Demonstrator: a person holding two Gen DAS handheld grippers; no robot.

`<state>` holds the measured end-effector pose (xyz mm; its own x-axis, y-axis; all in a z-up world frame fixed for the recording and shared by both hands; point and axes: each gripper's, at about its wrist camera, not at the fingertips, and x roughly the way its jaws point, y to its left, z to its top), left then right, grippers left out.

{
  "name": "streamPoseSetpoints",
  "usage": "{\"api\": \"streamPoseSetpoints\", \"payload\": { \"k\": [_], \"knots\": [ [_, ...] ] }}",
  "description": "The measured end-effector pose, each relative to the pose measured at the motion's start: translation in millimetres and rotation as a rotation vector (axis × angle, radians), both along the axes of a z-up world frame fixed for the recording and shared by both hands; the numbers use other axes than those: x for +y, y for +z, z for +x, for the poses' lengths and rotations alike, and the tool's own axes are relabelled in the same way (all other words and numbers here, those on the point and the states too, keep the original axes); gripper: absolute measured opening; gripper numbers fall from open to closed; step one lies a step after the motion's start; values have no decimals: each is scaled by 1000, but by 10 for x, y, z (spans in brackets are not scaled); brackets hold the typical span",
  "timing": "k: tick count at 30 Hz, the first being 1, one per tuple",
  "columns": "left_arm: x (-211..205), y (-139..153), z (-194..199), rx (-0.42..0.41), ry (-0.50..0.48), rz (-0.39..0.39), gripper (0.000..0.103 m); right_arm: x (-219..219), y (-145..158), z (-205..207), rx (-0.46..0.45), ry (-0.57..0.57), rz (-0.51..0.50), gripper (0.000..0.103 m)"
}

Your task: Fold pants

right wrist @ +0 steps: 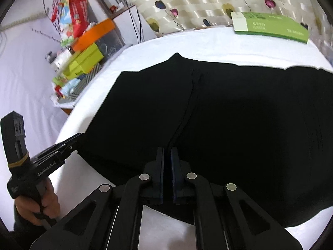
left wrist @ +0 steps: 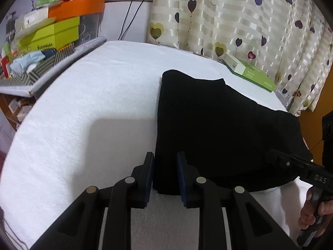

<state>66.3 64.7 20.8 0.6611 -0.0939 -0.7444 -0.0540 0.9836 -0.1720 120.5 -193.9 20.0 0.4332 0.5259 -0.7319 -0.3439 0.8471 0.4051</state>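
Note:
Black pants lie folded flat on the white cloth-covered table; they fill the middle of the right wrist view. My left gripper is open, its fingers on either side of the near left corner of the pants. It shows at the left of the right wrist view. My right gripper is nearly closed with a thin gap, over the near edge of the pants by a seam; whether it pinches fabric is unclear. It also shows at the right of the left wrist view.
A green box lies at the table's far right corner. A side shelf at the left holds orange and lime boxes and clutter. A heart-patterned curtain hangs behind the table.

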Motion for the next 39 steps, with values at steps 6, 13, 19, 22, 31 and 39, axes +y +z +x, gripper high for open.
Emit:
{"api": "streamPoseSetpoints", "payload": {
  "k": [6,13,19,22,31,39],
  "knots": [
    [-59,178,-107,-65,11,26,24,-104,-11,-58,-13,-40,-22,3],
    [-234,12,47,-5,-46,33,24,-335,174,-212,-75,-78,-15,5],
    [-325,109,-47,-32,-65,38,24,-670,168,-367,-114,-181,-75,31],
    [-440,114,-84,-46,-95,47,24,-822,95,-360,-83,-211,-72,31],
    [-561,84,-121,-26,-112,63,26,-1327,174,-702,-63,-314,-48,45],
    [-783,75,-278,-39,-153,88,26,-1851,49,-798,16,-471,114,53]
  ]
}}
